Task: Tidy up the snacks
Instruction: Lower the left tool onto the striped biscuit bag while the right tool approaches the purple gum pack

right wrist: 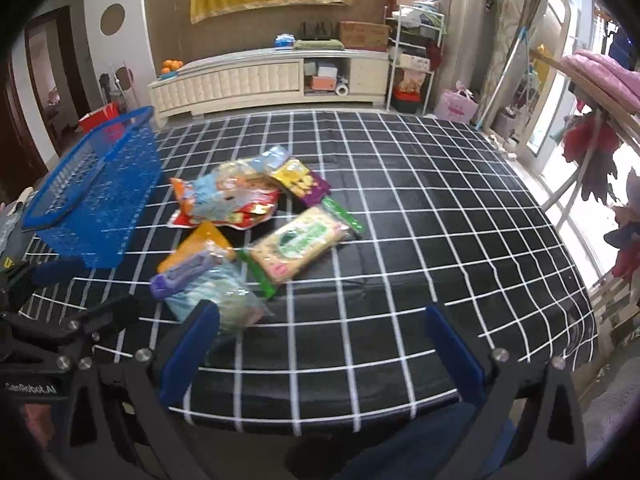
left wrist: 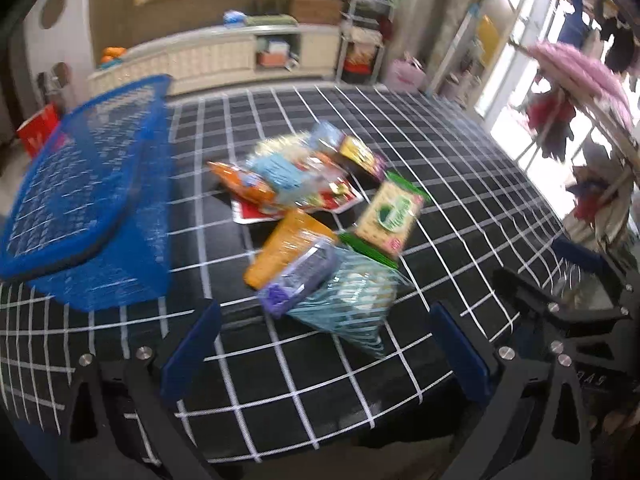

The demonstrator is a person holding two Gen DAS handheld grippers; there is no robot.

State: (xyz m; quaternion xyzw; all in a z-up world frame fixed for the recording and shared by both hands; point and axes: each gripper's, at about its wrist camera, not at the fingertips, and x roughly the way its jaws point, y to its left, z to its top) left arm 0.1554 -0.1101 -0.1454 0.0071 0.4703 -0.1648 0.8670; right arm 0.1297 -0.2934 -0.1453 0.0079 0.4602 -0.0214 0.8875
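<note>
A pile of snack packets lies mid-table: a green-edged cracker pack (left wrist: 390,216) (right wrist: 304,242), an orange pack (left wrist: 286,246) (right wrist: 200,246), a purple pack (left wrist: 300,280) (right wrist: 180,276), a light blue striped bag (left wrist: 352,304) (right wrist: 224,300), and a red, orange and blue heap (left wrist: 288,178) (right wrist: 228,198) behind. A blue mesh basket (left wrist: 92,200) (right wrist: 100,188) stands empty at the left. My left gripper (left wrist: 324,344) is open and empty, just short of the striped bag. My right gripper (right wrist: 320,344) is open and empty, to the right of that bag.
The table (left wrist: 440,152) (right wrist: 440,220) wears a black cloth with white grid lines. Its near edge runs under both grippers. A clothes rack (right wrist: 592,120) stands off the right side. A white cabinet (right wrist: 264,80) lines the far wall.
</note>
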